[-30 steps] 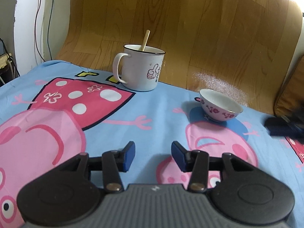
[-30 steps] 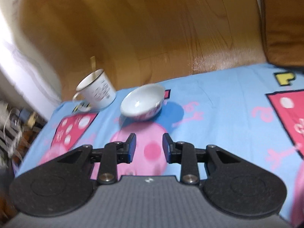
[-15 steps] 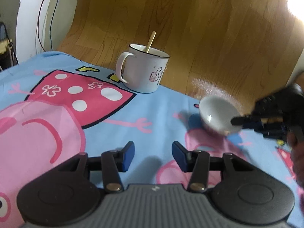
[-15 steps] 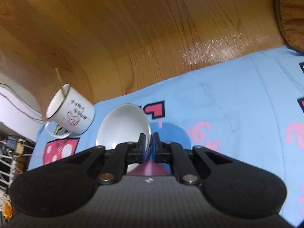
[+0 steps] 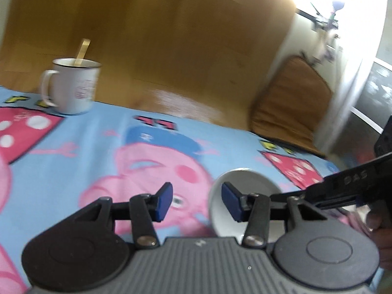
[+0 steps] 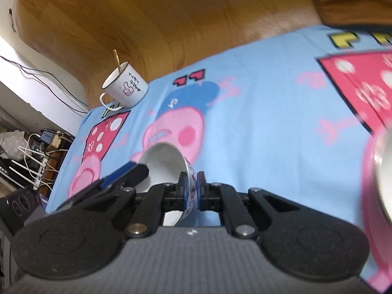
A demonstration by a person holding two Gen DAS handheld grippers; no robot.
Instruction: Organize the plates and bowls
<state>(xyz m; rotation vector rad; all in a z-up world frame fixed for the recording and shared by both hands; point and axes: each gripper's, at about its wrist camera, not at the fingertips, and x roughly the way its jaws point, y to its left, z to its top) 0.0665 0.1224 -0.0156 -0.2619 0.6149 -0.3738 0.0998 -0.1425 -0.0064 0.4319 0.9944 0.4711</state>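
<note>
White bowl [image 6: 169,169] pinched tilted in right gripper's [image 6: 190,191] jaws, seemingly lifted.

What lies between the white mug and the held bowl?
Only bare cartoon cloth lies between mug and bowl, shown in the right wrist view.

Black claw [image 5: 196,202] arms, blue pads [image 5: 163,201], silver screws [image 5: 146,240].

A light blue cartoon-pig cloth [image 6: 257,112] covers the surface, with wooden floor [image 6: 152,17] beyond its far edge. A white mug [image 6: 126,88] with a dark rim stands upright on the cloth at that far edge, a thin stick leaning inside it. The blue-hatted pink pig print lies just beside the mug, nearer the camera.
</note>
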